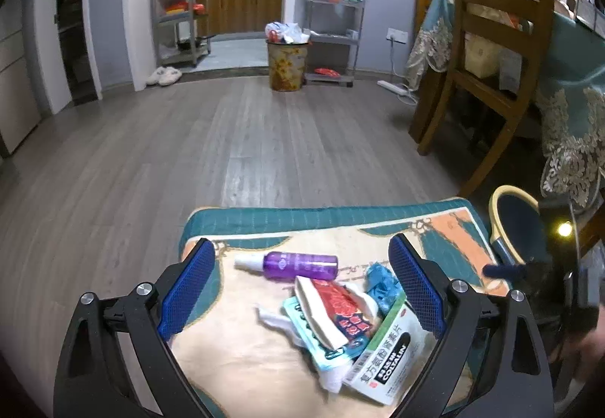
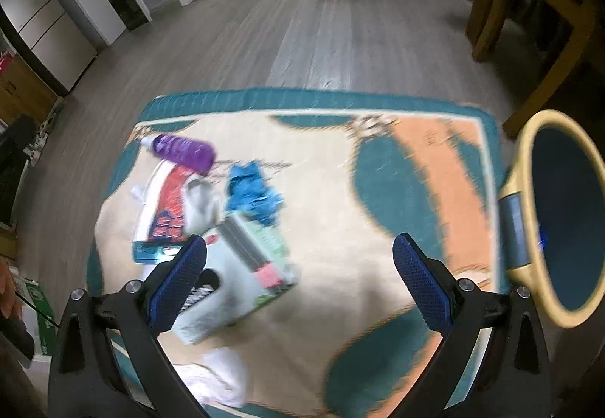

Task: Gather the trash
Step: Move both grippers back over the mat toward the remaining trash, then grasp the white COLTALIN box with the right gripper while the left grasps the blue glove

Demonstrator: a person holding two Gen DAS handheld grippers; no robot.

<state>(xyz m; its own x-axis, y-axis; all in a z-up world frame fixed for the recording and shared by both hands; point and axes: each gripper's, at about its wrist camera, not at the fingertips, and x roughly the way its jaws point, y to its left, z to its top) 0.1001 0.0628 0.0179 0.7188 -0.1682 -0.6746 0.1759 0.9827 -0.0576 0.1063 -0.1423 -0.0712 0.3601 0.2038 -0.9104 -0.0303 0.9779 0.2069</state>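
Lying between the empty, spread left claw [image 1: 302, 283], the trash pile [image 1: 340, 319]; right claw [image 2: 300, 270] likewise agape.

A bottle [image 1: 299, 265] is laid on the rug [image 1: 446, 244], at the far side of a pile of packets [image 1: 340, 319]. A bin [image 2: 559, 213] is set right of the rug.

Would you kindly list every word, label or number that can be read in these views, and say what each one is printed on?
"COSTALIN", white on a black band, preceded by smaller letters too blurred to read: medicine box.
Large green Chinese characters on the same box: printed clearly, but not transcribed with confidence.
Red and white packet: Chinese print too distorted to read.
Purple spray bottle: round emblem, illegible.
Right wrist view: motion-blurred, nothing readable.
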